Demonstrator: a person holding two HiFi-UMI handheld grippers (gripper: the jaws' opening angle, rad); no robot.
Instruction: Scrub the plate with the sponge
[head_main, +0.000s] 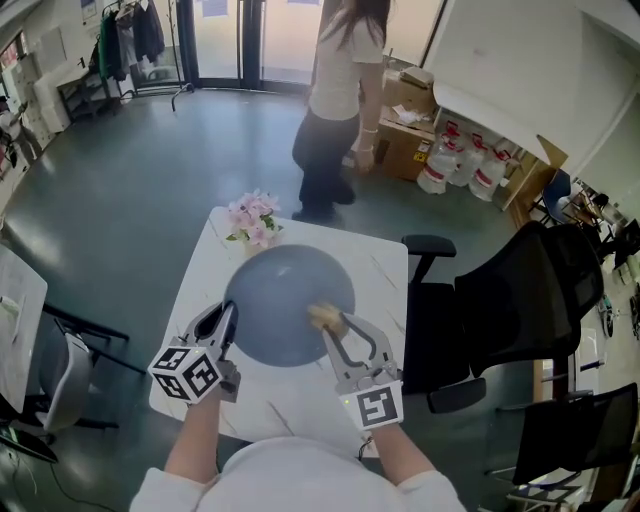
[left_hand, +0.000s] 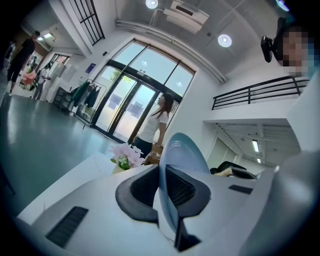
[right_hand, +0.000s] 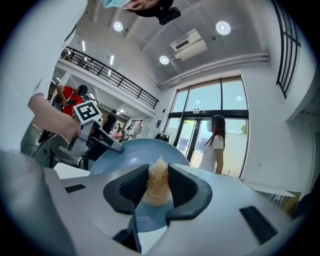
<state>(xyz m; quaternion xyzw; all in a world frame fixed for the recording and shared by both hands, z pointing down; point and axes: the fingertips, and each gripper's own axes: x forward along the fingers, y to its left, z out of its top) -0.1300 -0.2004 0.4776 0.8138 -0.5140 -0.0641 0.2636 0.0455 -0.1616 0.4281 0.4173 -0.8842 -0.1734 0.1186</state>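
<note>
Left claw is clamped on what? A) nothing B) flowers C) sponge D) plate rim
D: the left gripper view shows the left claw shut on the rim of the plate, while the sponge sits in the right claw.

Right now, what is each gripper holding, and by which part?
Left gripper pinches the blue plate by its rim; right gripper clamps the fibrous sponge across its middle.
</note>
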